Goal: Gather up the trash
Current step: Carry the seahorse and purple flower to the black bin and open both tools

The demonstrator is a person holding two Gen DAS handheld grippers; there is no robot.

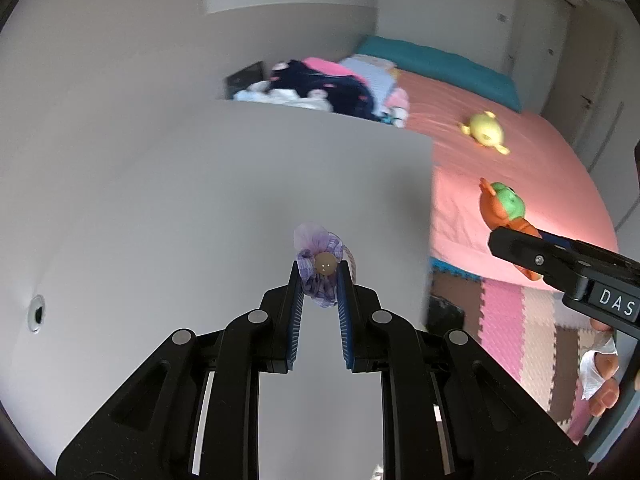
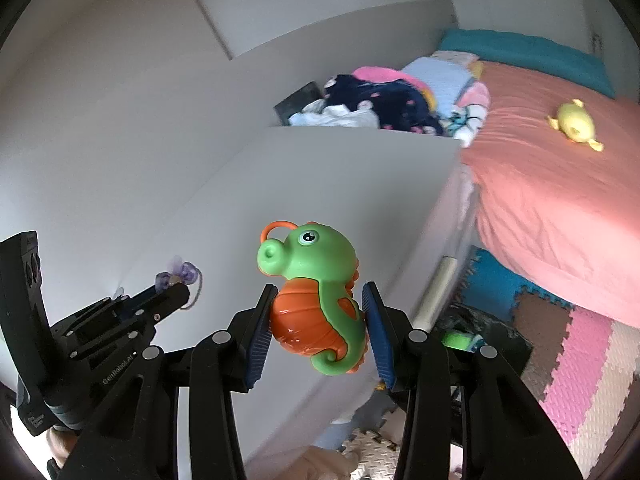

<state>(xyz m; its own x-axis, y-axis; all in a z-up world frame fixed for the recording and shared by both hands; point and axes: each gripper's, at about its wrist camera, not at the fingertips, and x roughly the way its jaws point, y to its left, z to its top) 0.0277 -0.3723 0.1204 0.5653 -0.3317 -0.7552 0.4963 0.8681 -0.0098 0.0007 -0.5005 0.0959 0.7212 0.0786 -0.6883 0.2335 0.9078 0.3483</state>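
Note:
My left gripper (image 1: 319, 280) is shut on a small purple fabric hair tie with a tan button (image 1: 320, 266), held up in front of a white panel; it also shows in the right wrist view (image 2: 176, 274). My right gripper (image 2: 320, 312) is shut on a green and orange seahorse toy (image 2: 320, 296), held in the air; the toy also shows in the left wrist view (image 1: 505, 208). A yellow fish toy (image 2: 576, 122) lies on the pink bed (image 2: 552, 184).
A white panel (image 1: 240, 200) stands beside the bed. A pile of clothes (image 2: 384, 104) lies at the bed's head by a teal pillow (image 2: 520, 50). Coloured foam floor mats (image 2: 580, 360) lie below. A dark bin with a green item (image 2: 460, 338) sits on the floor.

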